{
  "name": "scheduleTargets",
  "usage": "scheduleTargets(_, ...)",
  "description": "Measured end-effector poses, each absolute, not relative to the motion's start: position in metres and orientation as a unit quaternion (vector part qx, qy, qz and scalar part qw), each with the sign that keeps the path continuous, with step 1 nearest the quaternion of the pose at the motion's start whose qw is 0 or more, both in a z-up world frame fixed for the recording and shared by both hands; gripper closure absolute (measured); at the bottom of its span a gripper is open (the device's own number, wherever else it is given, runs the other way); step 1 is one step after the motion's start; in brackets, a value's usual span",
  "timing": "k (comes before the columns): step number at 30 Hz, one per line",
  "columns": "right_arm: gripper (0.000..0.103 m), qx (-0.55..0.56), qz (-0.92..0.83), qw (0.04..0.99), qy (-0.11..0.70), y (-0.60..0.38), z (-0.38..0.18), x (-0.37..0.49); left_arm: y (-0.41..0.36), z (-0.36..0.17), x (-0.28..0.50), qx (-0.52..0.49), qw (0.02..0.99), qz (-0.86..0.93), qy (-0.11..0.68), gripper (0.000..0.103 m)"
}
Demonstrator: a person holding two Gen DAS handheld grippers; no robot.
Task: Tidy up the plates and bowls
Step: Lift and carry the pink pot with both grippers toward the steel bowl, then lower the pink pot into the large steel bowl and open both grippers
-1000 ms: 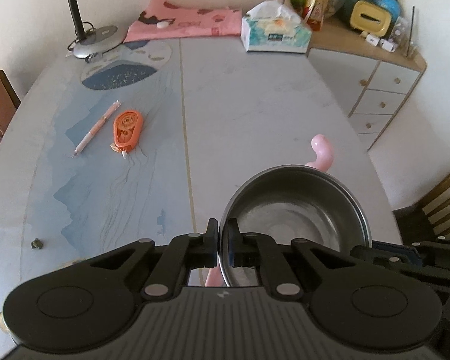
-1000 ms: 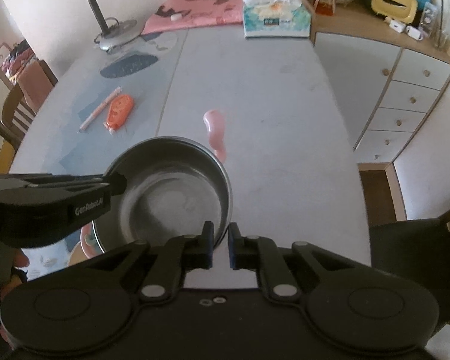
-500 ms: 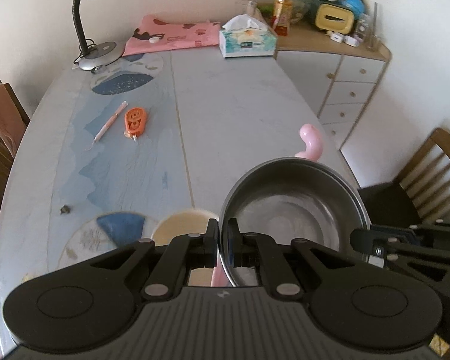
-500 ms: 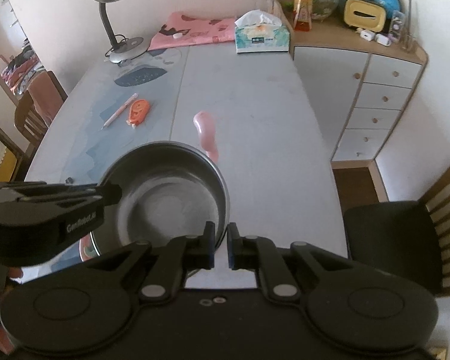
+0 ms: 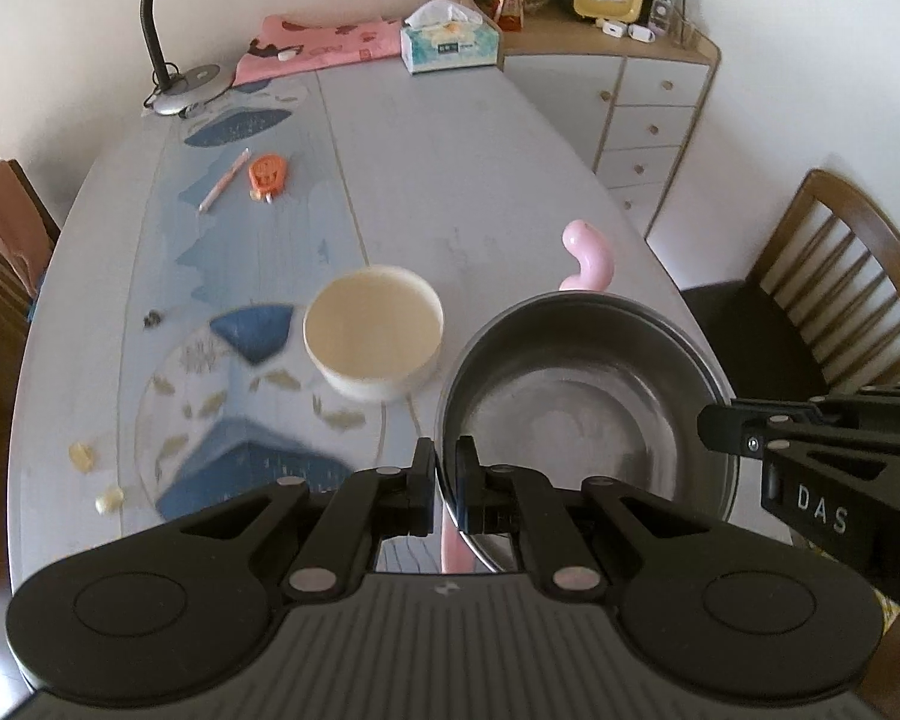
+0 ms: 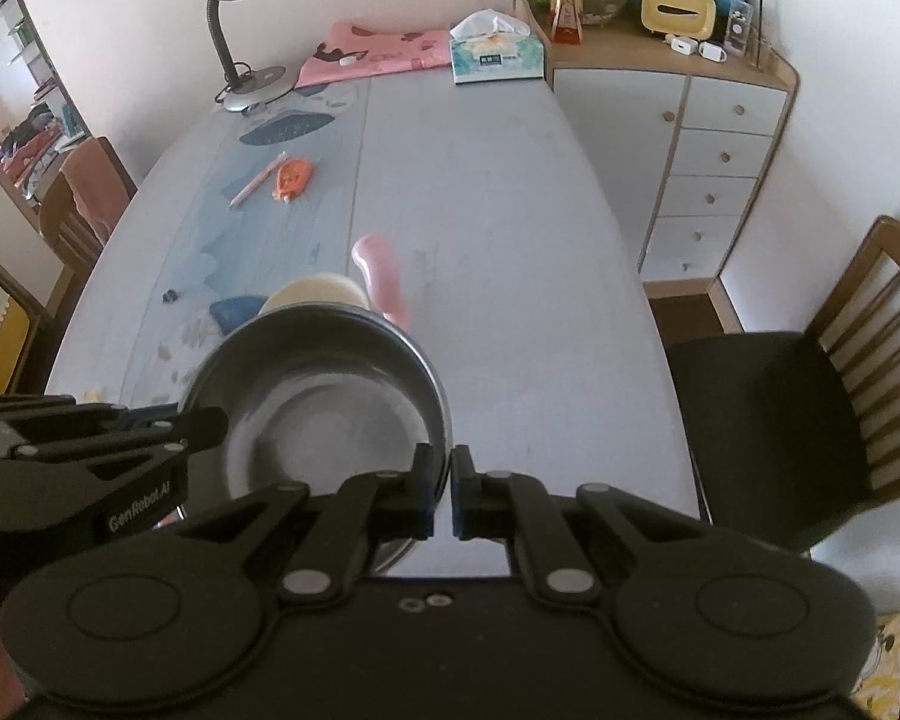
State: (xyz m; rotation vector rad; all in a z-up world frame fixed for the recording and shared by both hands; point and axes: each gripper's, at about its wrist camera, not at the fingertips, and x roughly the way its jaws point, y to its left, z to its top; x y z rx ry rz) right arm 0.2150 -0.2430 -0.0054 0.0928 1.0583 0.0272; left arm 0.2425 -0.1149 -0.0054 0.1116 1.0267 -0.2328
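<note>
1. The steel bowl (image 5: 582, 414) hangs above the near end of the counter (image 5: 450, 150), carried by its rim from two sides; a pink curved piece (image 5: 585, 255) shows past its far edge, and whether the two are joined I cannot tell.
2. The left claw (image 5: 445, 480) is clenched on the rim's left edge, one finger inside the wall and one outside.
3. The right claw (image 6: 442, 483) is likewise clamped on the rim's right edge.
4. Handling, as a judgement: thin, stiff metal, probably light but smooth and slippery, so the rolled rim is the sensible place to grip, and opposite holds keep it level.
5. Just beside it, on a patterned plate (image 5: 210, 420), stands a cream bowl (image 5: 373, 333), probably more fragile, and a plausible nesting partner.
6. Farther off lie a pen (image 5: 225, 179), an orange tape dispenser (image 5: 268, 175) and a tissue box (image 5: 450, 42).
</note>
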Motion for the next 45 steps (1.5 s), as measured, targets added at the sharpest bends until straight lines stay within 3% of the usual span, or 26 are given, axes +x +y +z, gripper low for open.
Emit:
scheduleTargets(26,0.098,0.067,-0.011,0.827,0.558,-0.237,-0.070,0.113,-0.114,-0.079,0.139,0.071,0.834,-0.127,0.532,0.098)
scheduleTargets(45,0.098,0.063,-0.006,0.811,0.581,-0.234,-0.101,0.105,-0.113,-0.118,0.133,0.073,0.818,-0.123,0.558,0.098)
